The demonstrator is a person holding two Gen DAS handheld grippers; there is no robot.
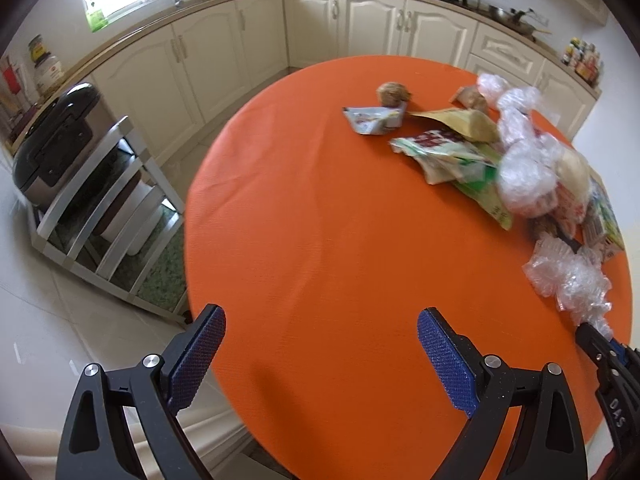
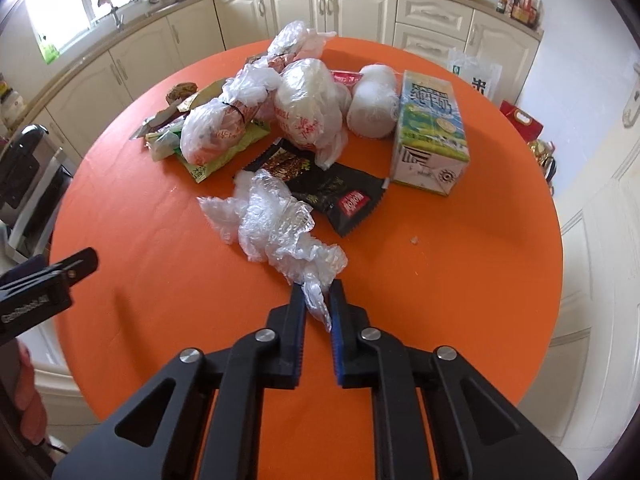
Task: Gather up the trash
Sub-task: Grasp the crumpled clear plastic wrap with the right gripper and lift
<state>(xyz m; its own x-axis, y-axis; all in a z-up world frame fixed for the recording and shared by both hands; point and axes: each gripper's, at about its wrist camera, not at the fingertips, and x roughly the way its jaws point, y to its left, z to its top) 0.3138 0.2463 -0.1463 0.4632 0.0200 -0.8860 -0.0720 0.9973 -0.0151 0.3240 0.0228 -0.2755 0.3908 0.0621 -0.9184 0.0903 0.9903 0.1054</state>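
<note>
A round orange table (image 2: pixel 440 280) holds a pile of trash. My right gripper (image 2: pixel 318 292) is shut on the near end of a crumpled clear plastic wrap (image 2: pixel 276 228), which lies on the table; it also shows in the left wrist view (image 1: pixel 568 276). Behind it lie a black snack wrapper (image 2: pixel 340 192), knotted plastic bags (image 2: pixel 308 108), a green wrapper (image 2: pixel 224 152) and a milk carton (image 2: pixel 430 128). My left gripper (image 1: pixel 320 340) is open and empty over the table's near left edge, apart from the trash. Its tip shows in the right wrist view (image 2: pixel 80 264).
Cream kitchen cabinets (image 1: pixel 240 52) run behind the table. A metal rack (image 1: pixel 108 216) with a rice cooker (image 1: pixel 56 148) stands on the floor to the left. A small brown ball (image 1: pixel 392 94) and a silver wrapper (image 1: pixel 372 120) lie at the table's far side.
</note>
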